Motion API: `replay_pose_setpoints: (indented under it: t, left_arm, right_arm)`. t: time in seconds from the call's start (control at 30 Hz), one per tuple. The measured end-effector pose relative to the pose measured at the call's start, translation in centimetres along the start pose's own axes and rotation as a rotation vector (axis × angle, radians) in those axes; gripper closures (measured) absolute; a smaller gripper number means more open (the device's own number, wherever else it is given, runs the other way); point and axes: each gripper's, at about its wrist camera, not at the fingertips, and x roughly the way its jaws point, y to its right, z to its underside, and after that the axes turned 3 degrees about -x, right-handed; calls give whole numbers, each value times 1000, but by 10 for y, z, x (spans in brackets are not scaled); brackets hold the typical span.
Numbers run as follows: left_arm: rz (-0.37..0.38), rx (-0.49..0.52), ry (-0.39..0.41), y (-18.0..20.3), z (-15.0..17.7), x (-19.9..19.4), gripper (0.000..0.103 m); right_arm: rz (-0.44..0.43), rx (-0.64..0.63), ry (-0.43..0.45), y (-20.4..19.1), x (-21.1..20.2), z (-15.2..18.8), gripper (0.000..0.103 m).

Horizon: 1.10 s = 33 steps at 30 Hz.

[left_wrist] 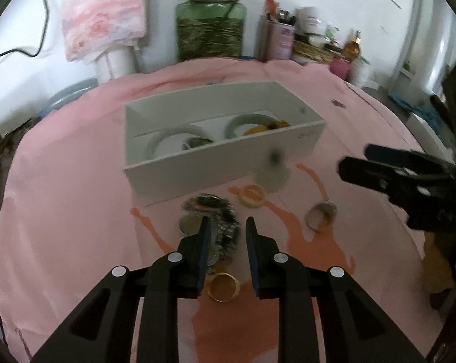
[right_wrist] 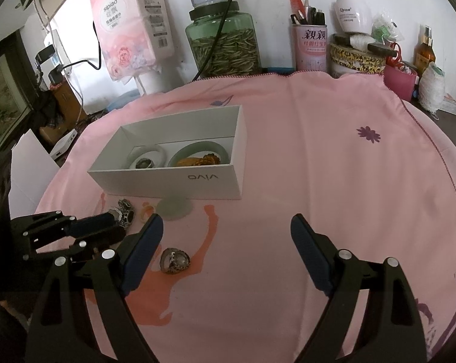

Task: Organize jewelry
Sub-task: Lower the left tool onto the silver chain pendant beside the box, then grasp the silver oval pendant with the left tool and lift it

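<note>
2 hand-held grippers hang over a table covered by a pink cloth (right_wrist: 303, 139) printed with orange figures and small purple flowers.

The left gripper (left_wrist: 228, 227) points down at a dark, silvery bracelet (left_wrist: 215, 211) lying on the cloth just in front of a white box (right_wrist: 167, 181). Its jaws stand narrowly apart with part of the bracelet between them; whether the pads press on it cannot be told, as that view is blurred. The right gripper (right_wrist: 228, 227) is released, its jaws spread wide over bare cloth with nothing between them.

The box is open-topped and sits near the middle of the cloth. Inside it lie 2 pale green bangles (right_wrist: 197, 148), a dark oval piece and some amber-coloured pieces.

Loose on the cloth in front of the box:
- a pale green disc (right_wrist: 175, 207), touching the box wall;
- a cream ring (left_wrist: 252, 196), beside the disc;
- a patterned silver ring (right_wrist: 175, 260), nearer the right gripper;
- a gold ring (left_wrist: 223, 287), under the left gripper.

Along the white back wall stand a green jar (right_wrist: 224, 42) filled with seeds with a printed can on its lid, a pink tissue pack (right_wrist: 131, 27), a pink tin of pens and a comb (right_wrist: 311, 45), a white cream jar (right_wrist: 353, 13), a patterned round tin, a brown bottle (right_wrist: 424, 51) and a roll of white thread. Black cables run down the wall.
</note>
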Motion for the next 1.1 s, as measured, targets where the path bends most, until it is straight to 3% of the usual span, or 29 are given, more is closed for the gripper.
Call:
replay_pose_setpoints:
  t: [0.1, 0.27, 0.5, 0.57, 0.7, 0.8, 0.9, 1.0, 1.1]
  left_arm:
    - [-15, -9, 0, -2, -3, 2, 78]
    - [-94, 1, 15, -12, -3, 0, 65]
    - [-233, -129, 10, -58, -9, -4, 67]
    - [-199, -144, 17, -60, -10, -7, 67]
    - [-134, -33, 53, -32, -7, -15, 67]
    - [-146, 27, 23, -18, -2, -6, 67]
    - [-124, 3, -19, -24, -2, 2, 66]
    - [-102, 8, -22, -23, 0, 2, 67]
    - [-130, 28, -15, -19, 1, 3, 65]
  right_arm:
    - [0, -1, 0, 0, 0, 0, 21]
    - [-1, -2, 10, -1, -3, -1, 21]
    - [-11, 3, 24, 0, -9, -2, 21]
    - [-13, 1, 28, -1, -10, -2, 21]
    - [-12, -5, 33, -2, -11, -2, 21]
    - [-11, -5, 29, -2, -10, -2, 21]
    - [-11, -5, 28, -2, -11, -2, 21]
    - [-10, -5, 30, -2, -10, -2, 21]
    - [-8, -5, 29, -2, -9, -2, 21]
